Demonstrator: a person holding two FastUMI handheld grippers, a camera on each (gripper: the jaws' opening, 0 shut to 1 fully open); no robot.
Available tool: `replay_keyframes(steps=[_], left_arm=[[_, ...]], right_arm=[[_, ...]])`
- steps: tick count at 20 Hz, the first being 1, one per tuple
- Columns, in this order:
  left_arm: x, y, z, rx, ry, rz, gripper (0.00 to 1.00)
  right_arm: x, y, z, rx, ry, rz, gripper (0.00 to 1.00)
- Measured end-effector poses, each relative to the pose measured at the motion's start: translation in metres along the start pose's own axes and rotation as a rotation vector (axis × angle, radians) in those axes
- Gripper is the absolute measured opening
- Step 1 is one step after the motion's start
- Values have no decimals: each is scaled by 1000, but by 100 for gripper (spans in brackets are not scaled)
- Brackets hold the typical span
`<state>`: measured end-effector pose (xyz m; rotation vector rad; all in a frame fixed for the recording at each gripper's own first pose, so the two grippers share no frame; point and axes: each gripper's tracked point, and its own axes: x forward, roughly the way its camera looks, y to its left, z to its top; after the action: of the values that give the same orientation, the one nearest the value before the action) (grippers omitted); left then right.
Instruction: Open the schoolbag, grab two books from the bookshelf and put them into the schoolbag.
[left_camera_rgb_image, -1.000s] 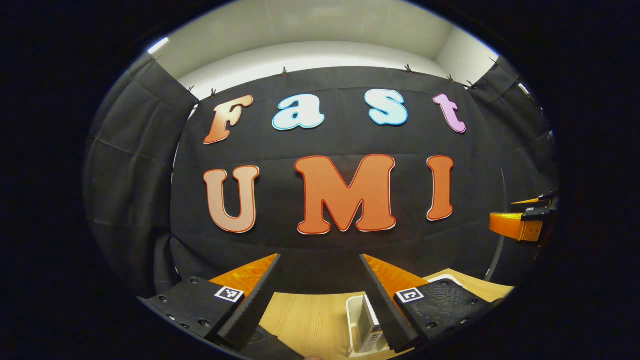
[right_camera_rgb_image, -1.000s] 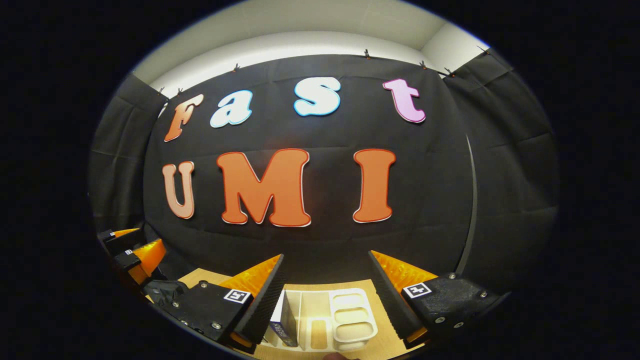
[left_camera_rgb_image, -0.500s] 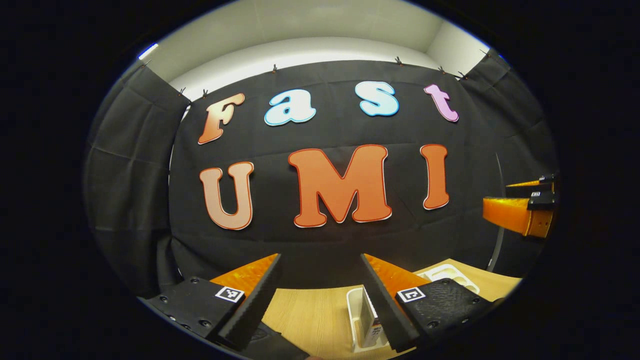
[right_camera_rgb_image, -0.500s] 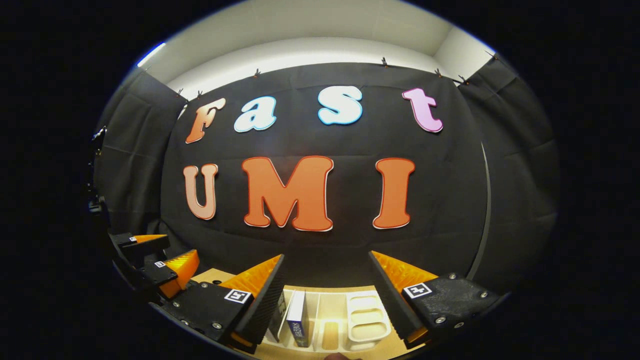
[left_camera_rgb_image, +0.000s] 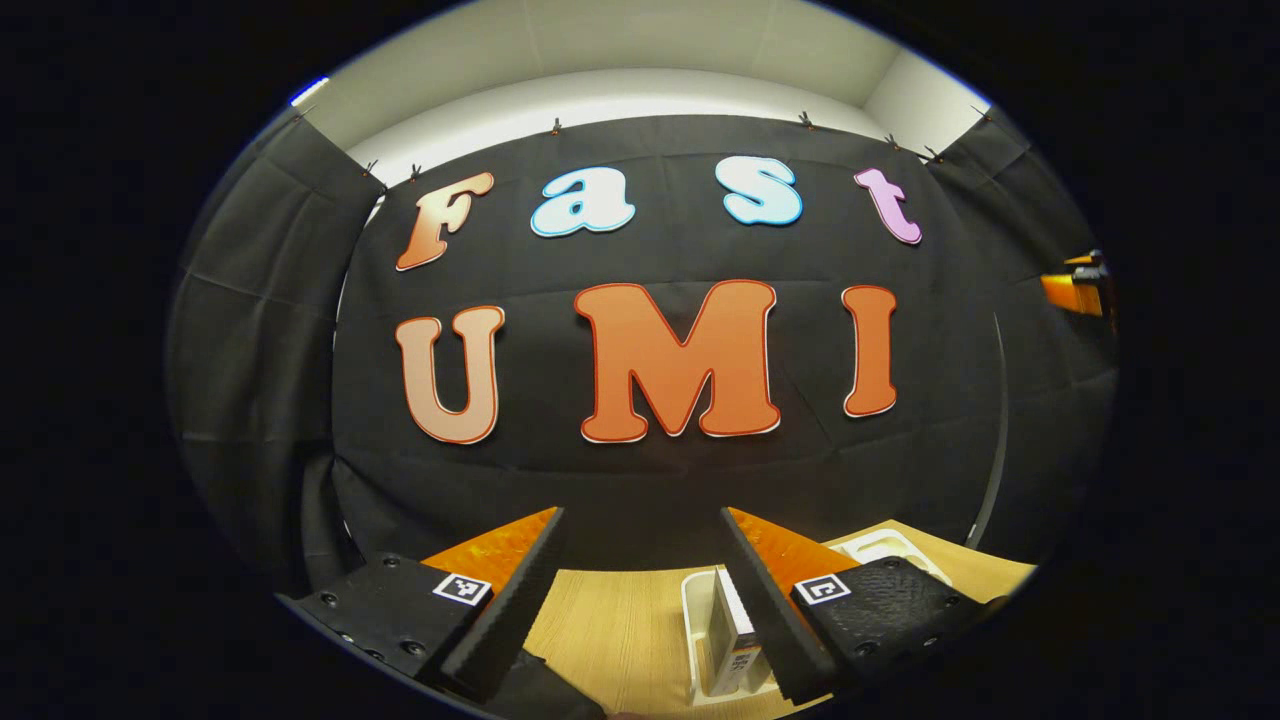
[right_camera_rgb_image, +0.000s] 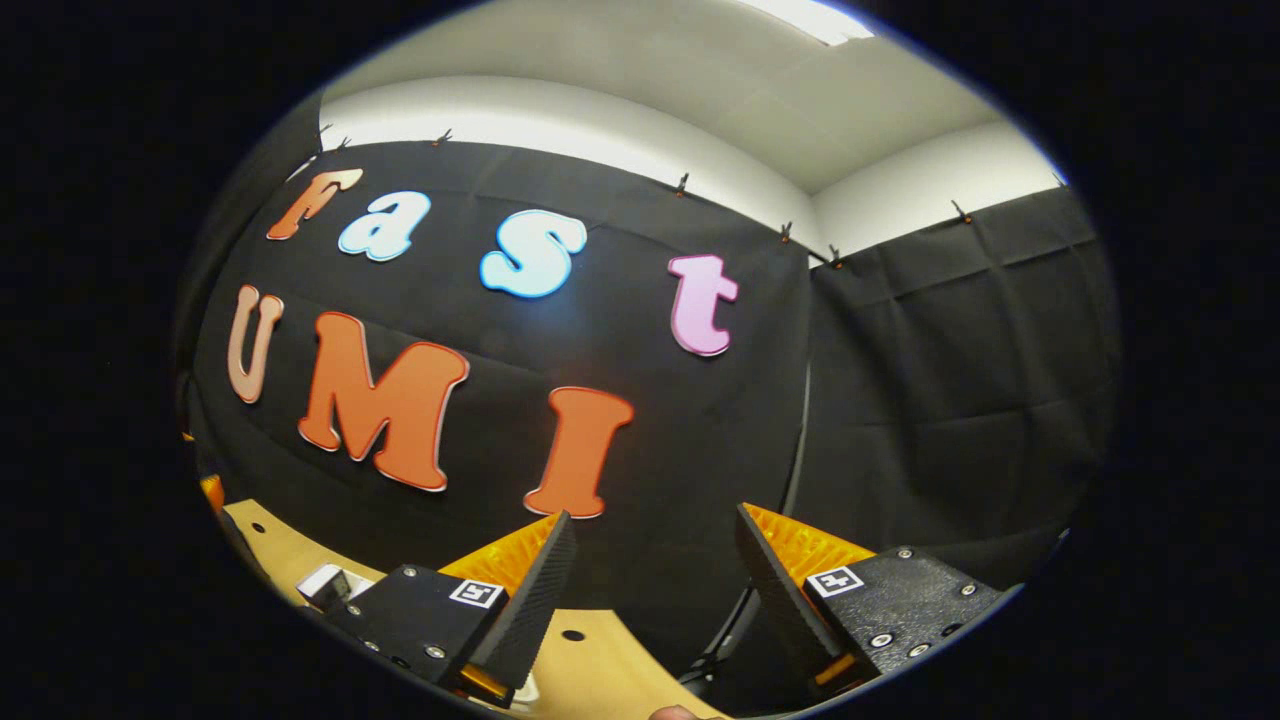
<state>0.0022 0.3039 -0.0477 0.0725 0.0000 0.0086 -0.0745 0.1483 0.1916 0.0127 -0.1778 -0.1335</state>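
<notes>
Your tongs, both spread apart and holding nothing
Left tongs (left_camera_rgb_image: 640, 590) level above the pale wooden table (left_camera_rgb_image: 620, 620) — right tongs (right_camera_rgb_image: 650, 590) tilted upward.

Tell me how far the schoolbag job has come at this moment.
Nothing looks done yet. Both tools are open and hold nothing: the left tool hovers over the table, near the white bookshelf where a book stands; the right tool points toward the wall. Opening the bag and moving two books remain.

I note the white bookshelf (left_camera_rgb_image: 700, 610) and one book (left_camera_rgb_image: 738, 640) partly hidden behind my left gripper's fingers (left_camera_rgb_image: 765, 600), cut off at lower frame.
</notes>
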Motion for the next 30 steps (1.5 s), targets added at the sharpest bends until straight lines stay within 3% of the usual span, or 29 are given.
replay_keyframes(steps=[3, 6, 9, 11, 12, 13, 14, 15, 17, 20, 24, 27, 30], left_arm=[[2, -10, 2, -3, -2, -16, 94], [5, -15, 4, 6, -6, -34, 94], [10, -22, 3, -6, -4, -65, 94], [11, -25, 0, -22, 3, -79, 94], [10, -24, -2, -25, 5, -81, 94], [9, -21, -2, -20, 5, -77, 96], [7, -14, 0, -15, 0, -69, 96], [8, -9, -1, -6, 3, -68, 96], [3, 6, -1, 13, -2, -51, 94], [-10, 37, -20, 53, 17, -7, 94], [-31, 80, -63, 158, 114, 35, 94], [-44, 106, -101, 354, 189, 32, 94], [-59, 123, -159, 545, 336, 10, 98]], right_arm=[[-6, 1, 17, 37, -7, 29, 94], [-16, -14, 30, -86, -52, 16, 94], [-26, -49, 64, -223, -116, -85, 94], [-33, -42, 77, -162, -136, -85, 94], [-36, -28, 77, -140, -135, -45, 94], [-38, -17, 71, -149, -121, -28, 84], [-41, -11, 65, -159, -104, -23, 94], [-42, 0, 60, -169, -101, 9, 94], [-44, 3, 59, -175, -87, -10, 97], [-59, 69, 43, -4, -35, 118, 94], [-77, 149, 7, 29, 35, 278, 95], [-85, 188, -6, 48, 59, 356, 95], [-94, 225, -28, 106, 115, 444, 95]])
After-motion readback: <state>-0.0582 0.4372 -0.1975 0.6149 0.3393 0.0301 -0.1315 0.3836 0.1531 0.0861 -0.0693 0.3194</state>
